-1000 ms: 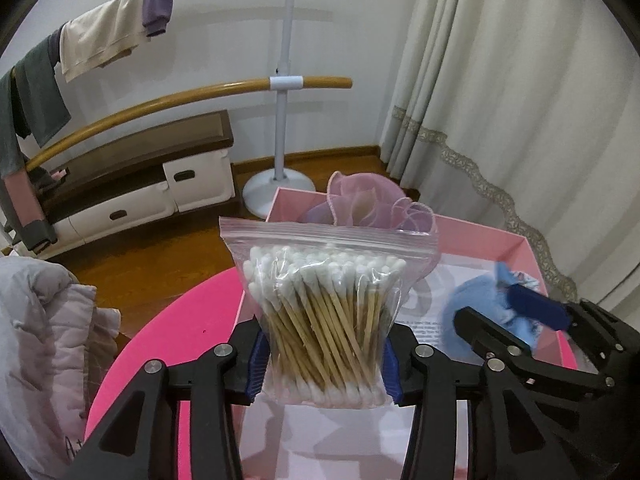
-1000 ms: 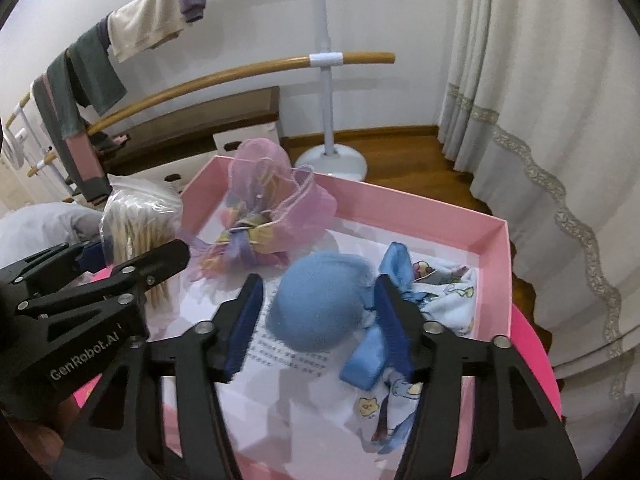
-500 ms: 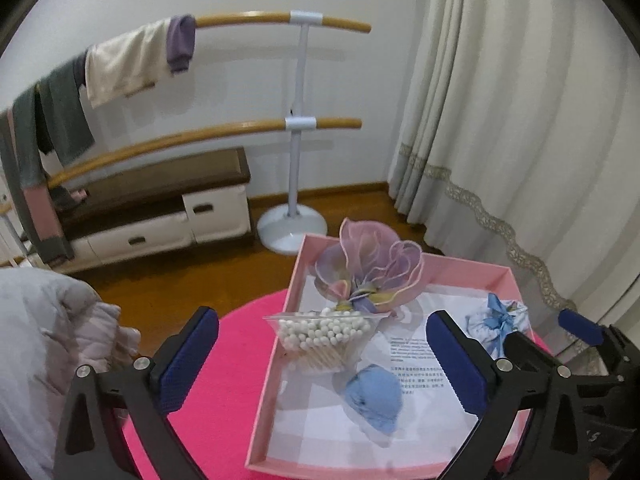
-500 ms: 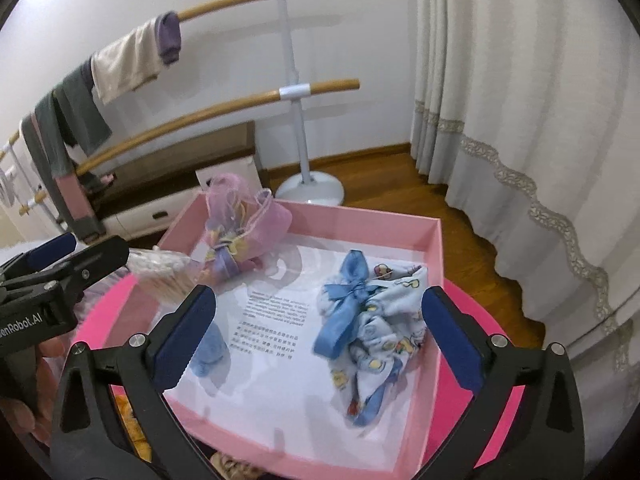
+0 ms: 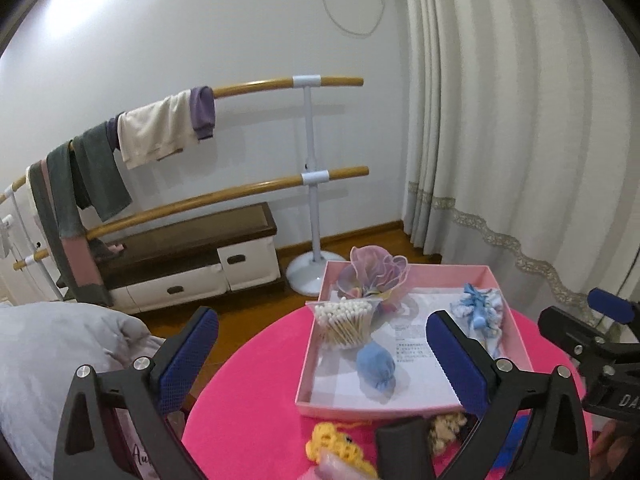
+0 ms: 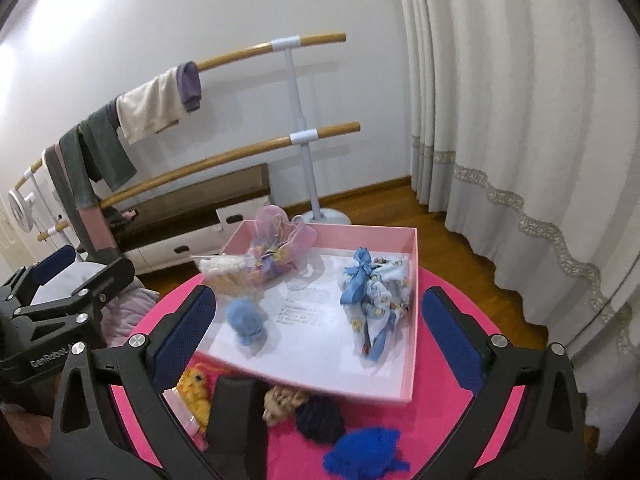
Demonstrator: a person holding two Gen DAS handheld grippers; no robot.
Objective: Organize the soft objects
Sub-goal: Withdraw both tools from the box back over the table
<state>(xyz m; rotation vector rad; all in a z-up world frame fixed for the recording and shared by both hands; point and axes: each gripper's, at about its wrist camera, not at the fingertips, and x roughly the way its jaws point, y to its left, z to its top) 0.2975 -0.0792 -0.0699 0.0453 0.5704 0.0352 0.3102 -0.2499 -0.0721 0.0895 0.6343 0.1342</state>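
Observation:
A pink box (image 5: 404, 406) (image 6: 412, 264) sits on a round pink table (image 5: 248, 392) (image 6: 440, 420). In it lie a bag of cotton swabs (image 5: 346, 322) (image 6: 224, 272), a light blue ball (image 5: 376, 364) (image 6: 244, 318), a pink organza pouch (image 5: 376, 276) (image 6: 280, 236) and a blue patterned cloth bundle (image 5: 480, 312) (image 6: 376, 292). In front of the box lie a yellow knitted toy (image 6: 196, 392) (image 5: 332, 444), a tan scrunchie (image 6: 280, 400), a dark navy ball (image 6: 320, 416) and a bright blue one (image 6: 368, 456). My left gripper (image 5: 320, 356) and right gripper (image 6: 316, 332) are both open and empty, held above the table's near side.
A two-bar wooden rail (image 5: 312, 176) with hanging clothes (image 5: 160, 128) stands behind the table, a low drawer bench (image 5: 180, 264) under it. Curtains (image 5: 520, 140) hang at the right. A grey padded garment (image 5: 48, 352) lies left of the table.
Both grippers opened and let go: the swab bag and the light blue ball now lie in the box. Both grippers then pulled back and up, away from the box.

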